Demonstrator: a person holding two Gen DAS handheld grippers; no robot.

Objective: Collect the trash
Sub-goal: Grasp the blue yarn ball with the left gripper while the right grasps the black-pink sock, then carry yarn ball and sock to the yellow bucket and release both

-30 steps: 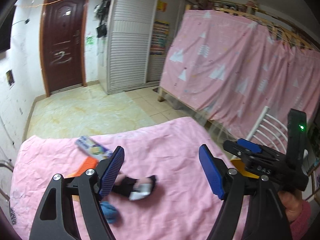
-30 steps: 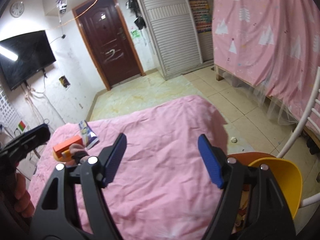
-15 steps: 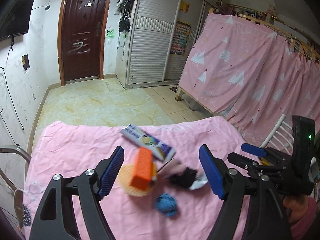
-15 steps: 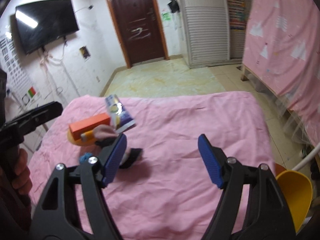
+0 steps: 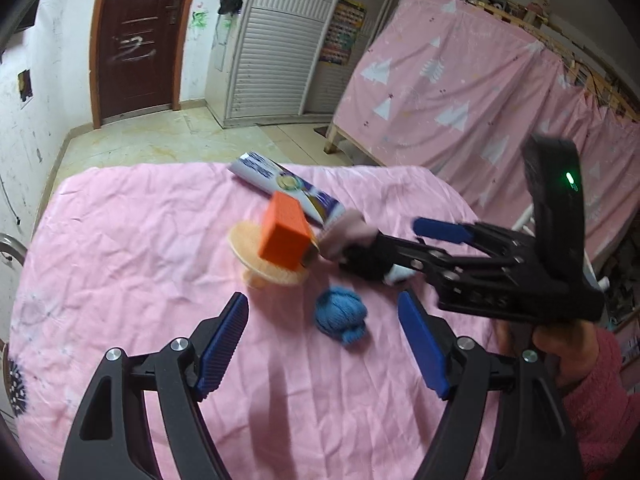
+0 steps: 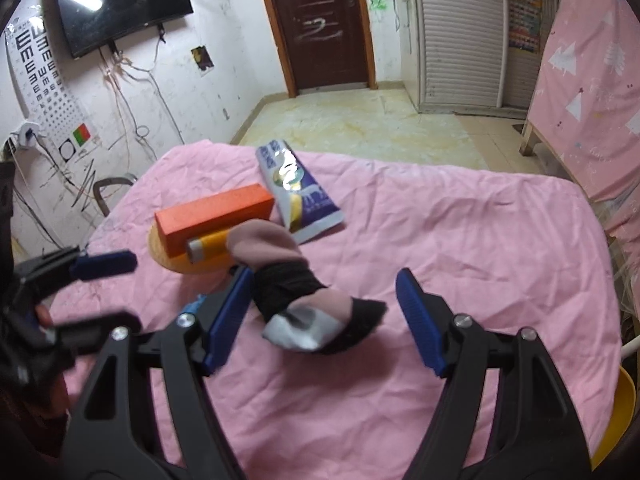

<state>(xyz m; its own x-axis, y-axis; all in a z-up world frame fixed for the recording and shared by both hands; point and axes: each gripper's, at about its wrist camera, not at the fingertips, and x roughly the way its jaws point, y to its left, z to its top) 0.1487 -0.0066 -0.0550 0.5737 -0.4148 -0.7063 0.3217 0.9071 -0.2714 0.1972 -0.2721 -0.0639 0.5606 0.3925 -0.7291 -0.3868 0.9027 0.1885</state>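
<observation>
Pink sheet point(image 6: 460, 240), tiled floor point(image 6: 360, 124), brown door point(image 6: 320, 24), wall-mounted TV point(image 6: 120, 0)

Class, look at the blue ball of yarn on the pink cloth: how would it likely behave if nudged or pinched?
The blue ball of yarn looks soft, so it would probably squash rather than resist. Its rounded shape suggests it may roll when pushed, though the wrinkled pink cloth should slow it. A loose tail at its lower edge could snag or unwind.

Blue yarn ball point(image 6: 195, 303) behind claw finger.
</observation>
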